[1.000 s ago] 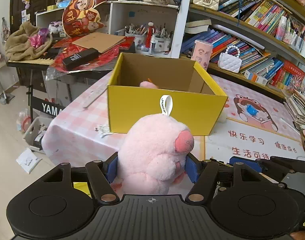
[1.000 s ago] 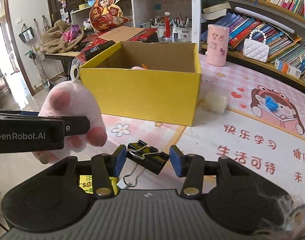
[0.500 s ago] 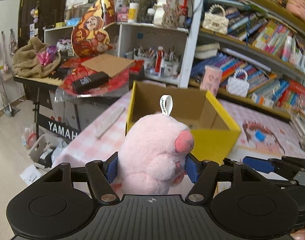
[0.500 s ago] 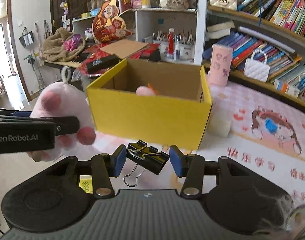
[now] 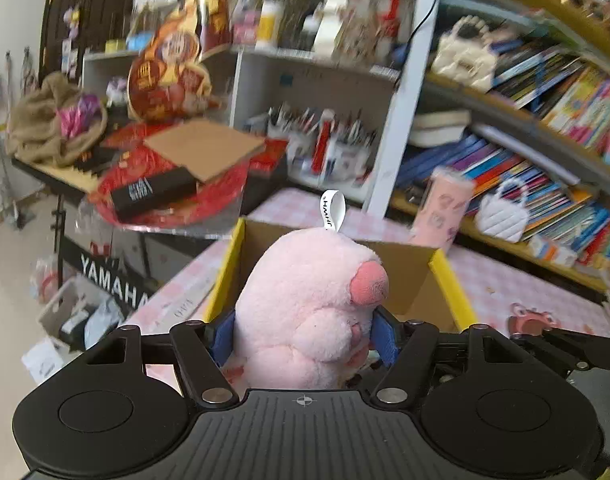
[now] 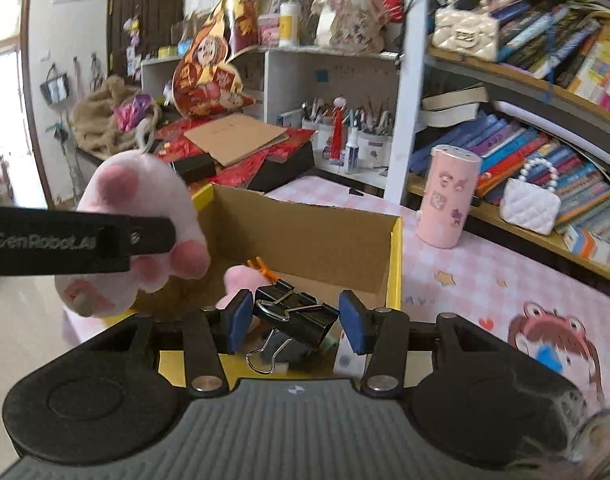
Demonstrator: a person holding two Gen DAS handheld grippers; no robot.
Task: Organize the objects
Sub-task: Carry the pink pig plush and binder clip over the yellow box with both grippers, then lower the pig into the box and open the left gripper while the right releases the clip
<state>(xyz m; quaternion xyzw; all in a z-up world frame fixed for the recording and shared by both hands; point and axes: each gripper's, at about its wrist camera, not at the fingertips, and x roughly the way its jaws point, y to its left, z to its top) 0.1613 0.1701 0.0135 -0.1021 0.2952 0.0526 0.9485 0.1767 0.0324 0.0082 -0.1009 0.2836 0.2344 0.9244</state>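
Two grippers carry our load over the yellow box (image 6: 394,264). We hold a pink plush toy (image 5: 305,312) in the left gripper (image 5: 303,334), whose blue pads (image 5: 223,334) press into its sides at a partly open width. Its white loop tag (image 5: 332,210) reads "JHWH" as far as we can make out. We hold a black binder clip (image 6: 295,314) in the right gripper (image 6: 295,320); the jaws are closed on it at a narrow gap, and its wire handle hangs down toward us.

From the right wrist view we read "GenRobot.AI" on the side of the left gripper, which crosses in front of the plush. "YAMAHA" (image 5: 113,284) shows in white letters on a black panel below the cluttered side table (image 5: 45,170). Small white print on the black case (image 5: 153,190) there is too blurred to read.

Inside the box lies another pink soft thing (image 6: 245,276), with something orange beside it, and bare cardboard floor behind it. The box's near rim sits just beneath both grippers. To its right, the pink checked tablecloth (image 6: 485,276) lies open up to a pink cylinder container (image 6: 447,196), which stands apart from the box wall.
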